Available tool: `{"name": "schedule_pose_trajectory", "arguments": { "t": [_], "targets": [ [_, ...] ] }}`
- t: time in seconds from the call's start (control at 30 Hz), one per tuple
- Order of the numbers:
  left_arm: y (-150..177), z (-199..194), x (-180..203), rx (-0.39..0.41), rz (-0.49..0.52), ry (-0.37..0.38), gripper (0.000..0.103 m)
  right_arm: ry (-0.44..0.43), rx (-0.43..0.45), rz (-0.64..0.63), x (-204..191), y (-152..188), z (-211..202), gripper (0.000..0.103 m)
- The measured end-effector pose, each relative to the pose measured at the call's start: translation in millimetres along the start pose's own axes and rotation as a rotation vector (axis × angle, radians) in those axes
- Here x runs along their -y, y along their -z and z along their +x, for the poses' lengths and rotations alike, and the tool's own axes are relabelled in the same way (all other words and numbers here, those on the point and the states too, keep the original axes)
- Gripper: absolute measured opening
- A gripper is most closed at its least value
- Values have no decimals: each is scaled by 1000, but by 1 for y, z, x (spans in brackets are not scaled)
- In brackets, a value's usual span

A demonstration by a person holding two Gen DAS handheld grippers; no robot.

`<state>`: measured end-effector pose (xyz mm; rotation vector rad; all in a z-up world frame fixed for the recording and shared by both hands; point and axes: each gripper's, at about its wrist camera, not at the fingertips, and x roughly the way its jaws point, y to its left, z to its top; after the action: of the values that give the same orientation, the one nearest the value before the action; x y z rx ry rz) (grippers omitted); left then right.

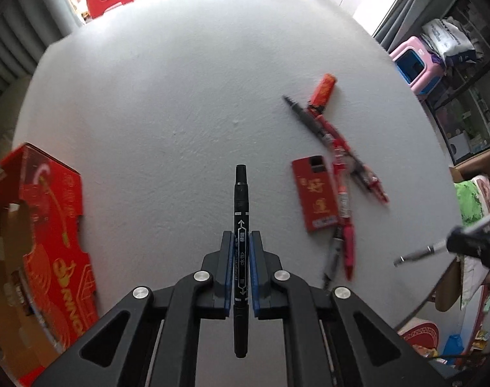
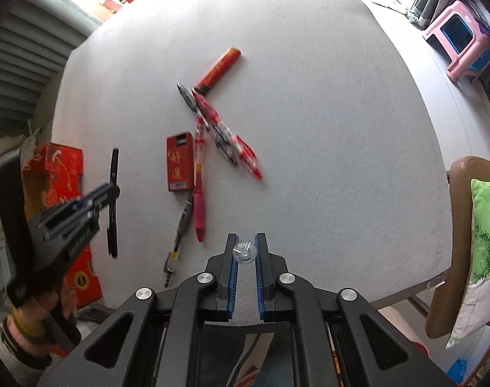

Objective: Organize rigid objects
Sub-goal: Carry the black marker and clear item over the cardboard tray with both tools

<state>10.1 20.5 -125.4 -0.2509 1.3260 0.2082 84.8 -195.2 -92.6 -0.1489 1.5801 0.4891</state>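
Observation:
My left gripper [image 1: 241,237] is shut on a black marker [image 1: 240,200], which points away along the fingers and hangs above the white table [image 1: 180,96]. In the right wrist view, the left gripper [image 2: 113,191] appears at the left with the black marker [image 2: 114,167] crosswise in it. My right gripper [image 2: 245,242] is shut on a clear-ended pen [image 2: 244,251], seen end-on. In the left wrist view, the right gripper [image 1: 464,242] is blurred at the right edge, with the silvery pen [image 1: 419,254] sticking out. Several red and black pens [image 2: 219,129] lie in a loose pile.
A small red pack [image 2: 180,161] and a red lighter [image 2: 219,67] lie by the pile. An open red cardboard box [image 1: 51,219] stands at the table's left edge. A pink stool [image 2: 461,38] and a chair with a green cushion [image 2: 485,225] are beyond the table.

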Motion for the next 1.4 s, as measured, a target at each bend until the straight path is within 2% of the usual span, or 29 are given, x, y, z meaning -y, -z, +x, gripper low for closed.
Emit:
{"name": "schedule_pose_trajectory", "arguments": {
  "t": [0.1,0.3,0.5,1.03,1.4],
  "targets": [
    [0,-14,13,1,22,-28,10,-8,17,-4,-5,-17,-18,11],
    [8,-38,11,20,52,-84,10,-14,42,-39,-25,-30,-31,11],
    [6,-45,-8,33,8,-127,10,-8,54,-93,-45,-36,-33,11],
    [14,-60,-41,82,-106,-105,10,11,75,-163,-79,-38,-38,11],
    [31,-92,-95,165,-275,-116,10,-13,113,-285,-127,-43,-46,11]
  ]
}}
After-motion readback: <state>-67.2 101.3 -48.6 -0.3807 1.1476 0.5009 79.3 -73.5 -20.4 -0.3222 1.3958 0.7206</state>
